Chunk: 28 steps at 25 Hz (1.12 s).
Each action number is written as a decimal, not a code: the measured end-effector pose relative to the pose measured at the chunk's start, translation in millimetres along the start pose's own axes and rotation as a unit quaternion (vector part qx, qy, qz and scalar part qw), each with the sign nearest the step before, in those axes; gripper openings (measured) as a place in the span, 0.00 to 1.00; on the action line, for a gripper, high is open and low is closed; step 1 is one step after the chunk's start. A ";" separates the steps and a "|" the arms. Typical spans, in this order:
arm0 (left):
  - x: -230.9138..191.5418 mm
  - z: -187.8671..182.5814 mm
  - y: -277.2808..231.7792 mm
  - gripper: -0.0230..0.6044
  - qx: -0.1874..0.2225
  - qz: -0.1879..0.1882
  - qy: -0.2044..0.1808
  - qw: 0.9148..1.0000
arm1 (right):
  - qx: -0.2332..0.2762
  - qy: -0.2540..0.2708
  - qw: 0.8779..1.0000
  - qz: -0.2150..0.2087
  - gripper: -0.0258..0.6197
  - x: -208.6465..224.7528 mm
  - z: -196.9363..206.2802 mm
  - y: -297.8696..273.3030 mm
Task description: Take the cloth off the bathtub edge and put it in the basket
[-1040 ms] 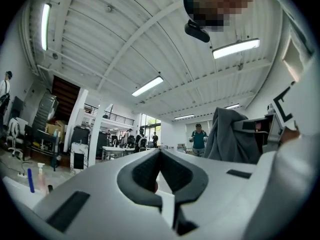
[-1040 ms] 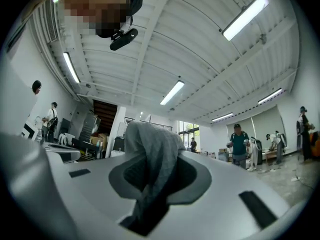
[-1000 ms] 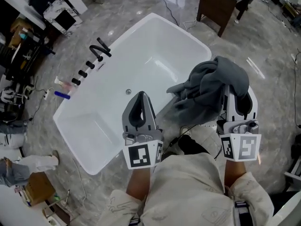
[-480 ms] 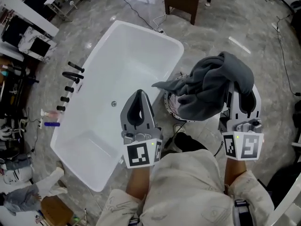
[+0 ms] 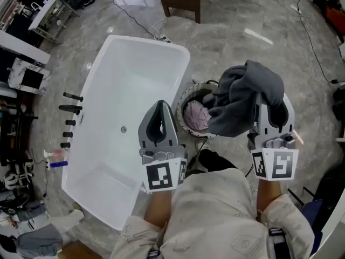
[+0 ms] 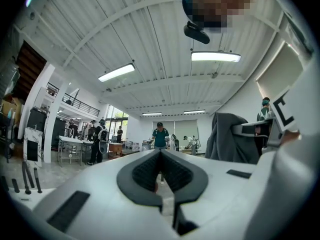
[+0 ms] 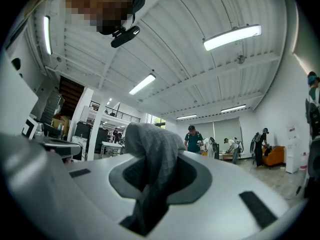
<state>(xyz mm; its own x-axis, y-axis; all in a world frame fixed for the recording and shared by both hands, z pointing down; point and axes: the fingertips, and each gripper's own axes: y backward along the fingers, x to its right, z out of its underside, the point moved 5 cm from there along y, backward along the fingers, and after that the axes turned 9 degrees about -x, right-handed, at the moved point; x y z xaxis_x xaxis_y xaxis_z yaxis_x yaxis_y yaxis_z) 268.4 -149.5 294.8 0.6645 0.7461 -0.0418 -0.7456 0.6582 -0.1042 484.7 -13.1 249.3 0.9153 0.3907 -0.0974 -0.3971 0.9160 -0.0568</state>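
Well, bathtub: white and empty, with nothing draped on the edge nearest me.
grey cloth: bunched up and hanging in the air from the right tongs, seen from the head view over the basket's right side.
basket: round, on the floor just beside the tub's corner.
right tongs: closed partway, pinching a fold of the grey cloth.
left tongs: tips together, carrying nothing.
pinkish fabric: already lying inside the basket.
progress: lifting is done and the carry looks nearly done; lowering over the opening and letting go remain, I'd say.
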 end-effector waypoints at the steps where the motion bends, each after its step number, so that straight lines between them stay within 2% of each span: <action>1: 1.7 -1.9 0.7 0.03 -0.001 0.002 0.000 1.000 | -0.006 0.002 1.000 0.000 0.14 0.1 1.7 0.3; 11: 10.0 9.3 1.0 0.03 -0.023 -0.009 0.010 1.000 | -0.066 -0.006 0.998 -0.021 0.15 4.9 42.9 -11.2; 15: 9.1 18.9 0.6 0.03 -0.029 -0.015 0.011 0.999 | -0.096 -0.018 0.994 -0.041 0.15 1.5 77.2 -21.0; 22: -1.4 45.1 -9.1 0.03 -0.041 -0.034 0.010 0.999 | -0.181 -0.023 0.980 -0.079 0.15 -23.7 170.7 -56.8; 28: -9.9 55.4 -13.0 0.03 -0.044 -0.055 0.005 0.998 | -0.271 -0.026 0.956 -0.112 0.15 -53.1 265.9 -81.4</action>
<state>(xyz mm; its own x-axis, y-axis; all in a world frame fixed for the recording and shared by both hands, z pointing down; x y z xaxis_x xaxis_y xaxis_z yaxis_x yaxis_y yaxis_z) 268.6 -159.9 351.6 0.7422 0.6692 -0.0361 -0.6619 0.7236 -0.1958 486.2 -84.3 523.3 0.9781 0.2067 0.0259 -0.1542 0.8016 -0.5776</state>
